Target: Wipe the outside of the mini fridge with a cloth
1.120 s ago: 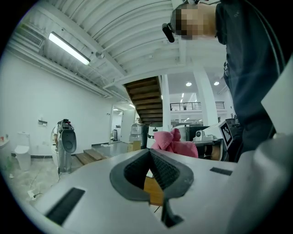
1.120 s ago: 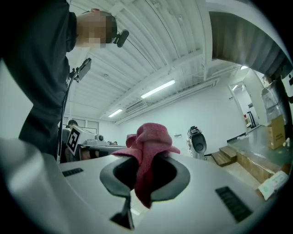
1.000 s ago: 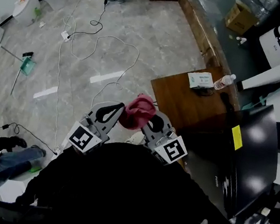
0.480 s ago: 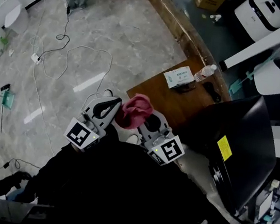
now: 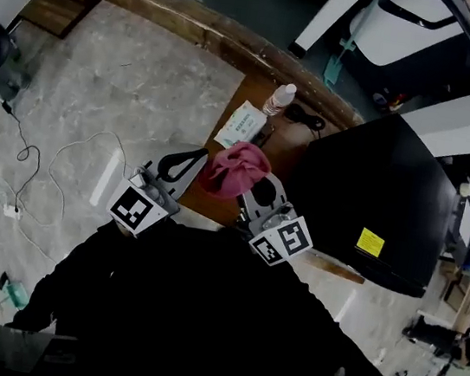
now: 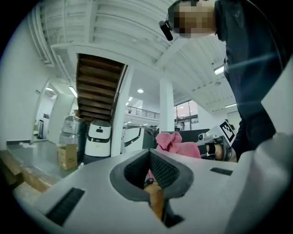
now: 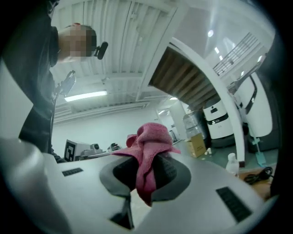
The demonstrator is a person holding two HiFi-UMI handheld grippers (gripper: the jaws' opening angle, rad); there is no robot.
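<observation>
Gripping a bunched pink cloth (image 7: 149, 137) between its jaws, the right claw (image 7: 145, 162) is seen raised at the centre of the head view. The cloth is held just left of the black mini fridge (image 5: 367, 181), which fills the right of the frame, and a gap is seen between the two. The left claw (image 6: 149, 154) is shut on nothing, just left of the cloth. A wooden worktop (image 5: 286, 151) is pictured above the cloth, against the fridge, carrying a water bottle (image 5: 279, 99) and a white packet (image 5: 240, 125). A yellow sticker (image 5: 370, 242) is visible on the fridge.
</observation>
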